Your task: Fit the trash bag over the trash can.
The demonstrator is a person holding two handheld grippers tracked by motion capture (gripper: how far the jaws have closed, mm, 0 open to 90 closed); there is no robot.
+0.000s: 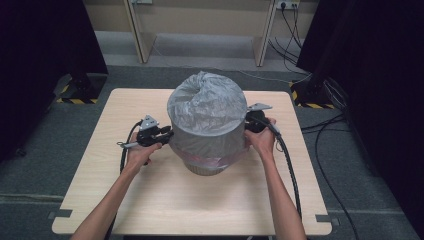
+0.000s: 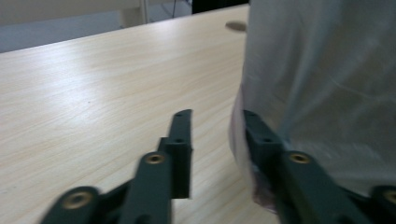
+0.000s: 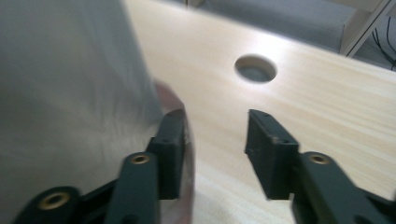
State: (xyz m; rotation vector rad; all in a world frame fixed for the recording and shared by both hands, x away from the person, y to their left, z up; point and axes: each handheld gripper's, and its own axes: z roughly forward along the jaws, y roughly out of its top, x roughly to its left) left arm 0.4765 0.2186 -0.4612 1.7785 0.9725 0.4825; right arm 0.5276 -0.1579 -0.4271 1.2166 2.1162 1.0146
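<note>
Grippers flank the bin — my left gripper [image 1: 167, 134] and right gripper [image 1: 246, 122] both stand parted, gripping nothing, each with one jaw against the grey bag [image 1: 207, 112] covering the bin, mid-table [image 1: 150, 200].

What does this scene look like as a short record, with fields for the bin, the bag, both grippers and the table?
bin: round bin, upright near the table's middle, its base showing below the bag
bag: grey plastic bag pulled over the bin, bunched on top, pinkish edge low down
left gripper: left gripper at the bag's lower edge, jaws apart, nothing pinched
right gripper: right gripper at the other side, jaws apart, one jaw against the bag
table: light wooden table, round hole in its top
</note>
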